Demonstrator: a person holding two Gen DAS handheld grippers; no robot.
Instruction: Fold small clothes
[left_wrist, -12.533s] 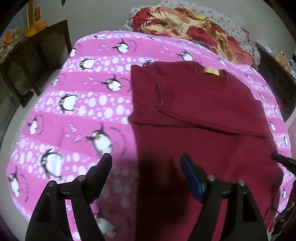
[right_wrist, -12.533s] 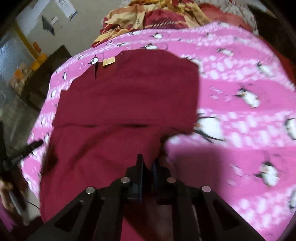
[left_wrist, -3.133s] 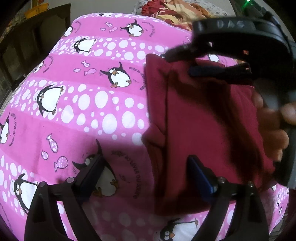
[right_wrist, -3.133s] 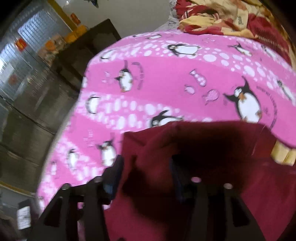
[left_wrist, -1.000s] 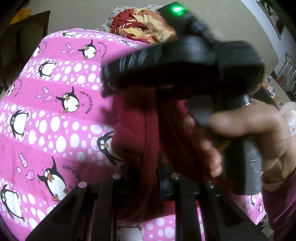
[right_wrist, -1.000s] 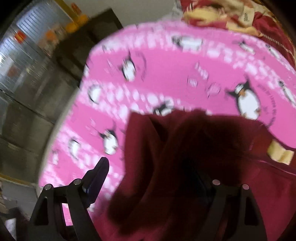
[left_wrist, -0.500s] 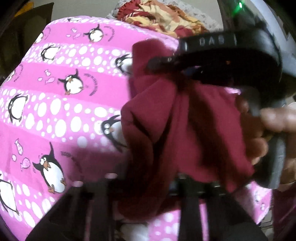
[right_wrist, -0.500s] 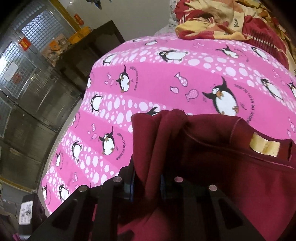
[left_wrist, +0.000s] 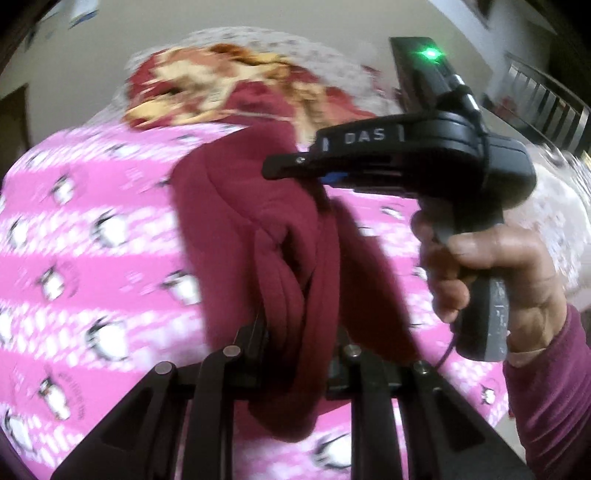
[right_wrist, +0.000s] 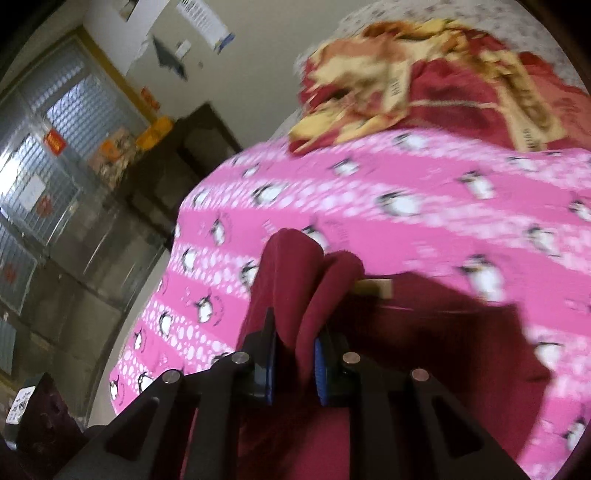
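Both the left gripper (left_wrist: 295, 347) and right gripper (right_wrist: 293, 363), its jaws just closing, pinch the maroon garment (left_wrist: 236, 206) above the pink penguin bedspread (right_wrist: 424, 229), a crumpled red-and-yellow blanket (right_wrist: 424, 74) and pale wall (right_wrist: 258, 55) beyond them.

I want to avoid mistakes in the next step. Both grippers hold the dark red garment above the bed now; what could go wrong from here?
1. The maroon garment hangs bunched in thick rolls, so the earlier folds may come undone.
2. The left gripper and the right gripper, whose jaws have just closed, each pinch several layers; one layer could slip out.
3. It might land crooked on the pink penguin blanket.
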